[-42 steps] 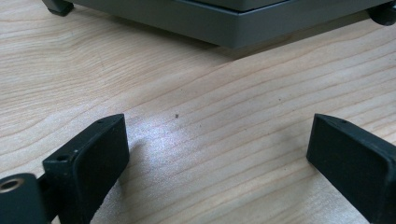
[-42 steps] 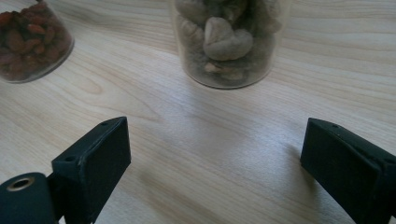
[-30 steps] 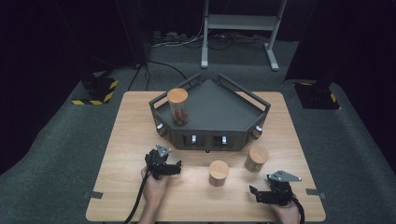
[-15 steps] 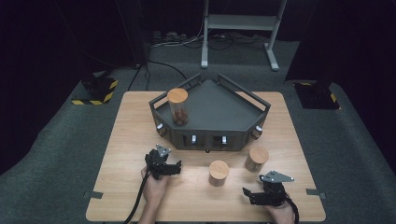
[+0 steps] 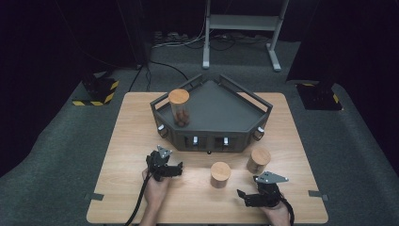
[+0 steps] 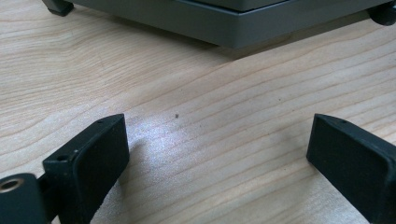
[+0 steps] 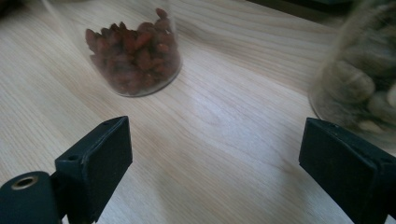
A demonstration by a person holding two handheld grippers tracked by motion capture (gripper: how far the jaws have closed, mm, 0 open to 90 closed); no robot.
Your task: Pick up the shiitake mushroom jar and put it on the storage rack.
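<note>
Near the front edge of the table, between my two hands, stands the jar of red dried berries, upright under its wooden lid. In the right gripper view that same jar sits ahead and to the left, its glass base flat on the wood and its red contents plain to see. Just beside it, toward the tray, stands a second lidded jar; it holds pale, lumpy pieces, which show blurred at the right edge of the right gripper view. The two jars are near each other but apart.

My right gripper lies low over the table, close to the front right corner, pointing toward the berry jar. Its jaws stand wide apart with only bare wood between them, and neither pad touches a jar.

My left gripper rests near the middle front of the table, to the left of the berry jar and well clear of it. Its jaws are also spread wide, nothing between them but wood grain, and the dark base of the tray crosses the top of its view.

Behind the jars sits the dark grey five-sided tray on short feet. On its left part stands a third jar with a wooden lid and brown contents.
</note>
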